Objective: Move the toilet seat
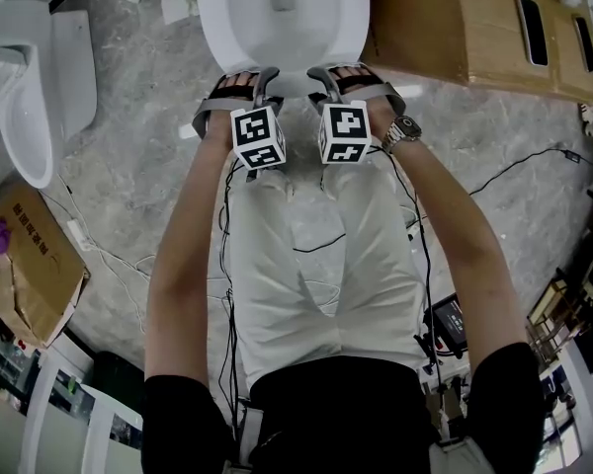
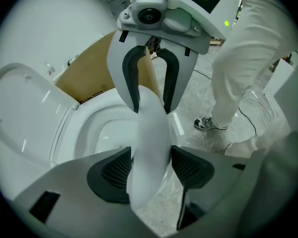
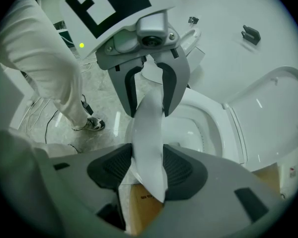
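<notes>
White plastic toilet seat ring [image 2: 149, 133] is in your grip at its front edge, running edge-on between both pairs of jaws in the two gripper views. Your left gripper [image 2: 150, 168] has its dark ribbed pads [image 2: 114, 170] pressed on either face of the ring. Your right gripper [image 3: 148, 170] is clamped on it the same way just beside. Together they hold the front of the seat side by side over the near rim of the white ceramic toilet bowl [image 1: 277, 28]. Behind the bowl the white lid [image 2: 25, 113] already stands raised.

On progress, you have the grasp made with both hands. The front of the seat looks to be just off the bowl rim, with floor showing under it in the left gripper view. I judge this to be an early lift, far from finished. What is left, as I read it, is to swing the ring on its hinge up toward the lid and let go only once it rests there. Keep both grips level with each other, since an uneven pull could twist the ring.

Around you lies the grey mottled stone floor [image 1: 138, 166]. A light wooden cabinet [image 1: 425, 18] stands just beside the bowl on the right. A second white toilet [image 1: 25, 97] sits well apart at the left, with a brown cardboard box [image 1: 30, 265] near it
</notes>
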### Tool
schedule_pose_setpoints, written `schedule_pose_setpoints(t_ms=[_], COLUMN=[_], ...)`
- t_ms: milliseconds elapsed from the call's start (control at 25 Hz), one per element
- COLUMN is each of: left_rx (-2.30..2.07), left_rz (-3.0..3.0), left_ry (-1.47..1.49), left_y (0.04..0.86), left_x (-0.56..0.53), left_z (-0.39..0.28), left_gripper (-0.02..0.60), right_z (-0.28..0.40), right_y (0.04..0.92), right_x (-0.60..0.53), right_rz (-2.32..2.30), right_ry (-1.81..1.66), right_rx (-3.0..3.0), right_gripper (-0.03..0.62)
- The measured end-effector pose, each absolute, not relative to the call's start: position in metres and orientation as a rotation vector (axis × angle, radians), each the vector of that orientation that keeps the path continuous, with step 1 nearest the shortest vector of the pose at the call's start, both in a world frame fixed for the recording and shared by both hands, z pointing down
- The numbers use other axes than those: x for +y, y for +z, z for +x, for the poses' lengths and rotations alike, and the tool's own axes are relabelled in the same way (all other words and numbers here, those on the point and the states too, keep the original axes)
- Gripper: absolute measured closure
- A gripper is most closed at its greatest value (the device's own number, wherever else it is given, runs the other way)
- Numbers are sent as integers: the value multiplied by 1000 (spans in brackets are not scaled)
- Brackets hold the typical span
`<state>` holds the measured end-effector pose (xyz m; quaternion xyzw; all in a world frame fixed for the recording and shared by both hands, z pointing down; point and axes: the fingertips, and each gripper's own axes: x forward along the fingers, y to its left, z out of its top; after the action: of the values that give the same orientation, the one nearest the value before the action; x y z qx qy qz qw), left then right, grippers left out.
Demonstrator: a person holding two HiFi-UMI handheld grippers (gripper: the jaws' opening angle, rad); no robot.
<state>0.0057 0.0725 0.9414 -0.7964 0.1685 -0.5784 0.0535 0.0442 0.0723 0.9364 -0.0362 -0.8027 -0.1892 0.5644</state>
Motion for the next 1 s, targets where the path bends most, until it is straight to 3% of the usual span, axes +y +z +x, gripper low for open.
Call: schedule_pose_setpoints(t_ms=[1000], left_rx=[531], left_rz=[-2311], left_ry=[-1739], left_y=[834], left_x=[58], left_z=[2], left_gripper=[402], right_z=[41], right_y=[826], right_x=[49], right_rz=[5], right_ry=[-458], right_rx=[-1923], right_gripper=[399])
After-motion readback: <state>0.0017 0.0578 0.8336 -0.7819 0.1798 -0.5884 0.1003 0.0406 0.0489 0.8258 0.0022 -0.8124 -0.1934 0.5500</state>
